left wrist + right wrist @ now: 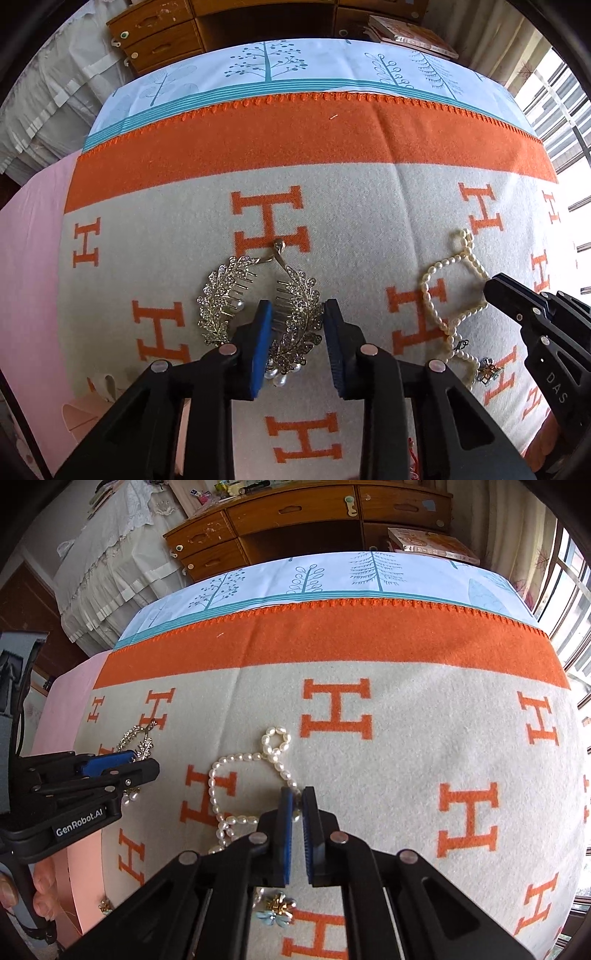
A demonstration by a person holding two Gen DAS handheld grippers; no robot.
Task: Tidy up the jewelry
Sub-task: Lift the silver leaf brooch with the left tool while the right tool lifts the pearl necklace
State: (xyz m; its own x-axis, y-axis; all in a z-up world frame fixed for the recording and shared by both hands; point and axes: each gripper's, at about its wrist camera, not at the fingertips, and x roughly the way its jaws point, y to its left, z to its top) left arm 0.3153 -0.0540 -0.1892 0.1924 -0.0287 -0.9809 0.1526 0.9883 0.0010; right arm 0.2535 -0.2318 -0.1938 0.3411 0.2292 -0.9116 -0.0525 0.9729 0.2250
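Note:
A gold leaf-shaped hair comb (pixel 221 295) with small pearl drops lies on the H-patterned blanket (pixel 369 206). My left gripper (pixel 297 306) points down at it, and its blue pads press both sides of the comb's right branch. The right wrist view shows that gripper (pixel 144 762) at the left over the comb (pixel 136 738). A white pearl necklace (pixel 221 768) lies looped on the blanket. My right gripper (pixel 297 794) is shut on one strand of it, with pearls showing between the tips. From the left wrist view, the right gripper (pixel 491 288) meets the necklace (pixel 439 266) at the right.
A blue and gold brooch (pixel 277 908) lies near the necklace's end, under the right gripper. A pink sheet (pixel 85 867) lies at the blanket's left edge, beside a hand (pixel 40 886). Beyond the bed stand a wooden dresser (pixel 295 517) and books (pixel 432 542).

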